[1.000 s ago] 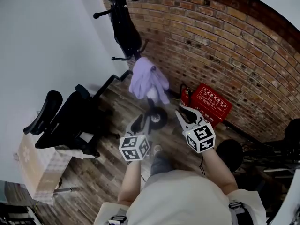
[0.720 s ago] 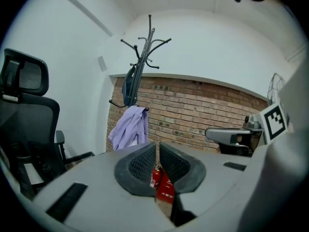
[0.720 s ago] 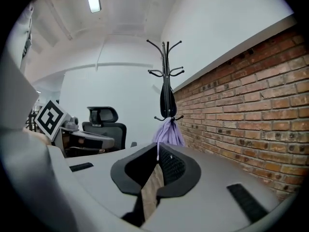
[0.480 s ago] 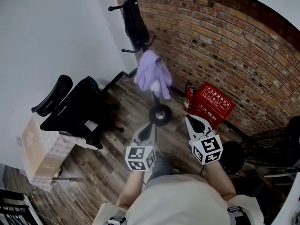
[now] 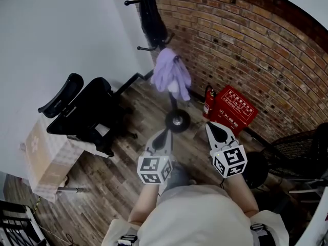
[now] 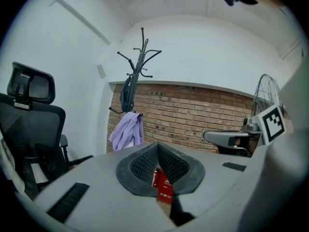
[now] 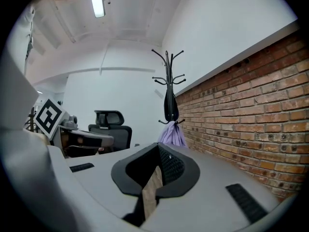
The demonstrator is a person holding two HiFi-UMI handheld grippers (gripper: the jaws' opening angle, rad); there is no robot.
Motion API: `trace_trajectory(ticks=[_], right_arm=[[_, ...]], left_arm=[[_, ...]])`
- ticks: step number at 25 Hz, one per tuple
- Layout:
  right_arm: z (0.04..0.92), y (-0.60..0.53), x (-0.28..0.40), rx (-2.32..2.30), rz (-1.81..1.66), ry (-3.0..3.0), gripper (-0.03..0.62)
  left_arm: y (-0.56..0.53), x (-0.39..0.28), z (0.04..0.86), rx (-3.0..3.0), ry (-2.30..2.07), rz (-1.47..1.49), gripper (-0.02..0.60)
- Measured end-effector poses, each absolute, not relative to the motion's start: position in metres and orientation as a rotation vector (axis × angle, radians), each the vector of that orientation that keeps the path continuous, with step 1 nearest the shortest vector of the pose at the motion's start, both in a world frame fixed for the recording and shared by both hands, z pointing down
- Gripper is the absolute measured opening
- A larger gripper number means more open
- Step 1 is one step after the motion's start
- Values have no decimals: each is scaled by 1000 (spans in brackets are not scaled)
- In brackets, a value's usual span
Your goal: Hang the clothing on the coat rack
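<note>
Head view, clothing: one purple garment [image 5: 171, 76] hangs bunched on a low hook of the one coat rack [image 5: 152, 19], far, beside the brick wall [image 5: 246, 50]; it may slip off if only shallowly caught.
Head view, grippers: two; left gripper [image 5: 164, 134] and right gripper [image 5: 210, 126] near, well apart from the garment.
Left gripper view, jaws: closed together; nothing held.
Right gripper view, jaws: closed; empty; garment far ahead.

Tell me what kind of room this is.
Probably a corner of an office or studio. A black office chair stands by the white wall, a coat rack holds a purple garment, and a fire extinguisher with a red box sits against a brick wall.
</note>
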State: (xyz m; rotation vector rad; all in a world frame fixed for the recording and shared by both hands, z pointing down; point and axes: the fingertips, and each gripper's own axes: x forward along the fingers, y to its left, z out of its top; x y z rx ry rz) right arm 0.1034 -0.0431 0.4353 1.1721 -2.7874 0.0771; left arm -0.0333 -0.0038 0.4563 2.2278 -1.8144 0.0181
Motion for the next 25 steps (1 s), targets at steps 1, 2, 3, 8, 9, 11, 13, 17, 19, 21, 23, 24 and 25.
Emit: trace_trajectory(ticks=[1, 2, 3, 8, 9, 11, 13, 17, 19, 21, 23, 24, 25], right_arm=[[435, -43, 104, 1177, 76, -2783, -3], [434, -42, 105, 1181, 74, -2780, -3], [433, -41, 105, 1185, 69, -2779, -3], [426, -40, 106, 1195, 36, -2788, -3], [424, -40, 106, 1196, 31, -2790, -3], [422, -40, 105, 1195, 27, -2797, -3], [421, -39, 105, 1190, 31, -2802, -3], [418, -39, 103, 1187, 21, -2805, -3], [416, -40, 103, 1190, 11, -2806, -3], [415, -42, 104, 1197, 5, -2808, -3], [414, -43, 105, 1203, 5, -2810, -3], [414, -44, 105, 1206, 5, -2811, -3], [414, -44, 105, 1208, 6, -2812, -3]], left_arm=[[-3, -33, 455, 2231, -1818, 22, 5], [-3, -33, 454, 2235, -1821, 26, 5], [-3, -33, 454, 2238, -1821, 32, 5], [-4, -29, 453, 2247, -1810, 42, 5], [-4, -29, 452, 2249, -1808, 42, 5], [-4, -28, 450, 2255, -1803, 37, 5], [-5, -27, 447, 2265, -1798, 25, 5], [-6, -27, 440, 2276, -1790, -8, 5], [-7, -26, 437, 2280, -1787, -16, 5], [-8, -25, 435, 2285, -1783, -25, 5], [-9, -24, 431, 2293, -1778, -36, 5], [-9, -23, 430, 2298, -1776, -41, 5], [-10, -23, 428, 2302, -1773, -46, 5]])
